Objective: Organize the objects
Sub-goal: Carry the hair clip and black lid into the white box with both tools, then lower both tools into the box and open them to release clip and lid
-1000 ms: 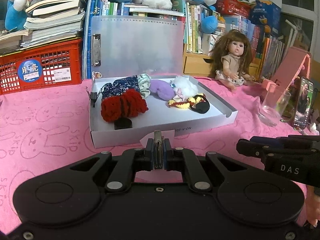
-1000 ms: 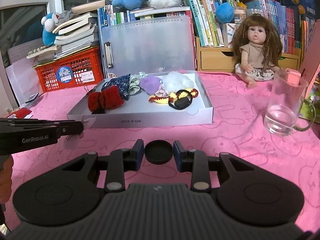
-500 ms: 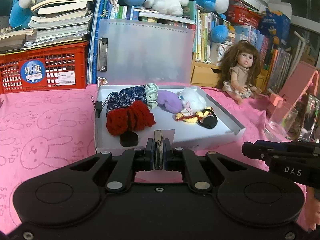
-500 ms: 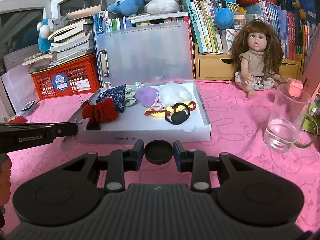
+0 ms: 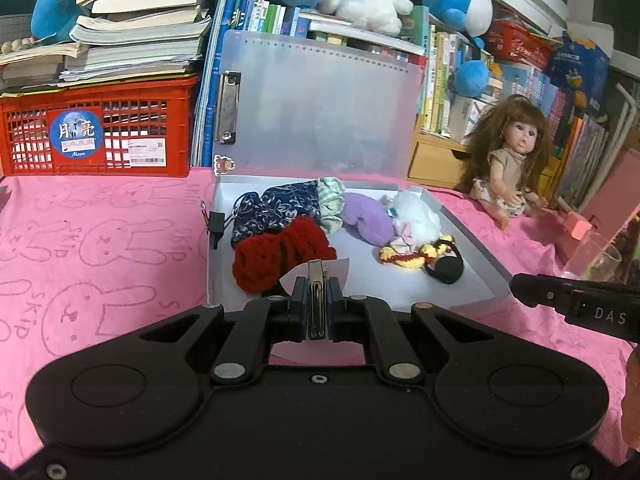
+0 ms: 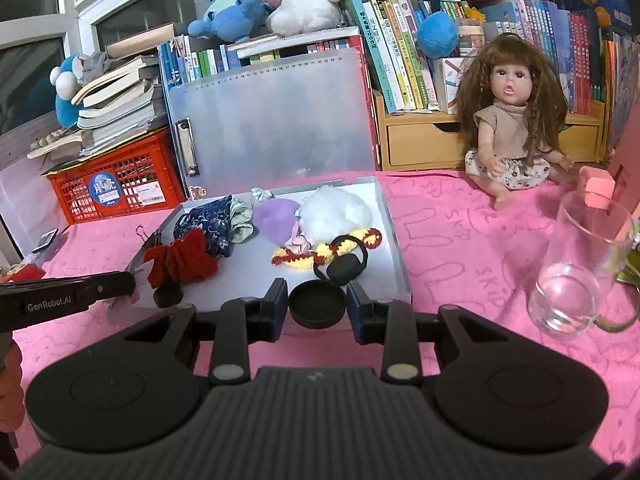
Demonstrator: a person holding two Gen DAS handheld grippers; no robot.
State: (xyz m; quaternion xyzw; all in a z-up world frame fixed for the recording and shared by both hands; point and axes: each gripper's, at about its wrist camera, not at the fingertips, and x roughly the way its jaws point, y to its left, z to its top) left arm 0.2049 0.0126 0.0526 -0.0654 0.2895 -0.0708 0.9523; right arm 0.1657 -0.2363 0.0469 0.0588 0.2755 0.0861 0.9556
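An open white file box (image 5: 472,248) (image 6: 394,236) lies on the pink cloth, its translucent lid upright behind. Inside lie a red knitted piece (image 5: 276,258) (image 6: 182,260), a blue patterned pouch (image 5: 276,208), a purple pouch (image 5: 366,216), a white fluffy ball (image 6: 334,212) and a yellow-red crochet band (image 6: 320,252) with a black pad. My left gripper (image 5: 316,304) is shut on a metal clip holding a white paper tag, at the box's front edge. My right gripper (image 6: 317,304) is shut on a round black lid at the box's front right corner.
A glass mug (image 6: 580,272) stands right of the box. A doll (image 6: 516,128) sits at the back right. A red crate (image 5: 96,128) with books stands back left. Books and plush toys fill the back. A black binder clip (image 5: 216,222) sits on the box's left wall.
Both grippers have moved forward towards the box, which now looks nearer and larger. Their holds on the clip and the black lid are unchanged.
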